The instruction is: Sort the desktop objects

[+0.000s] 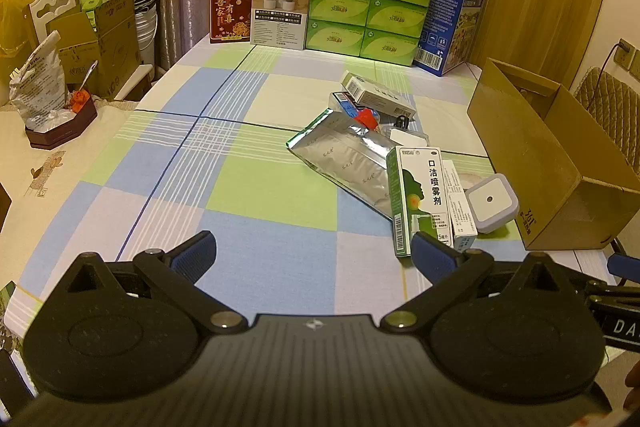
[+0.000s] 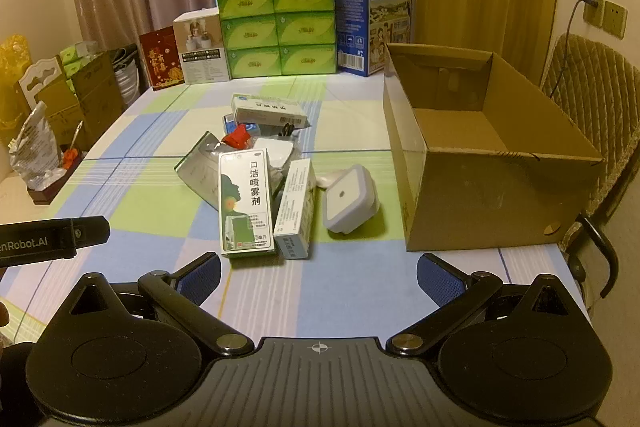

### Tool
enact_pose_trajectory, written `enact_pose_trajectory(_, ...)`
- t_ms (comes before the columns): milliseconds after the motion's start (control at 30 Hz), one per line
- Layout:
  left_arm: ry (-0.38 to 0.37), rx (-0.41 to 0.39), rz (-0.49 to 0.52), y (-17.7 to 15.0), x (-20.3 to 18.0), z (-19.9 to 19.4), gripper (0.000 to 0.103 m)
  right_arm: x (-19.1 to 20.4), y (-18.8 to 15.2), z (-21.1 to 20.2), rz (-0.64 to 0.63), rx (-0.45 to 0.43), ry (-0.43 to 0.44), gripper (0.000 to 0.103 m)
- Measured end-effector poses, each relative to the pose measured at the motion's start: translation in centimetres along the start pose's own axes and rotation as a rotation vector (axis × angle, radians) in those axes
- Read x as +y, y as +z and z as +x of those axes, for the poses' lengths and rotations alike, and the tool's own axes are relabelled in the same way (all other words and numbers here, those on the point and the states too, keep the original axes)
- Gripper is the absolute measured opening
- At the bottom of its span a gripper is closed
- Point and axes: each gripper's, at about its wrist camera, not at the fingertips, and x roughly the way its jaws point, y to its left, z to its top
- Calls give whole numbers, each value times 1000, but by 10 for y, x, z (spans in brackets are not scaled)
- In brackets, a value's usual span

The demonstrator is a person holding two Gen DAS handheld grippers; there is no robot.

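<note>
Left wrist view shows the left gripper [image 1: 312, 255] hanging over bare checked tablecloth [image 1: 168, 163], jaws spread wide with nothing between them. The clutter sits at its 1 o'clock: a silver foil pouch [image 1: 344, 163], then the green spray box [image 1: 420, 199] lying partly on the pouch, then a slim white box [image 1: 460, 203] beside it, then the square night light [image 1: 491, 202], and the open cardboard box [image 1: 560, 163] at 2 o'clock. Farther off, at 12 o'clock from the pile, a white medicine box [image 1: 376, 93] rests on other small items.

Right wrist view puts the right gripper [image 2: 318, 277] with jaws equally wide and empty, the green spray box [image 2: 246, 203] at 11 o'clock, the slim white box [image 2: 296, 207] at 12, the night light [image 2: 350, 199] just past it, and the cardboard box [image 2: 492, 163] at 2 o'clock. Its inside looks empty, so sorting seems barely begun.

Judging by this, the right claw is better placed for the first pick. Take a near, free-lying piece, the night light or the slim box, gripping across its narrow sides. I would leave the pouch until the boxes on it are cleared, since pulling it could drag them.
</note>
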Motion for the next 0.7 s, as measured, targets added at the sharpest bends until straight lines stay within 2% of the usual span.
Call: enact_pose_trajectory(700,7,0,-5,0,0,0,102,-2,-1,0,-4,5,17,101)
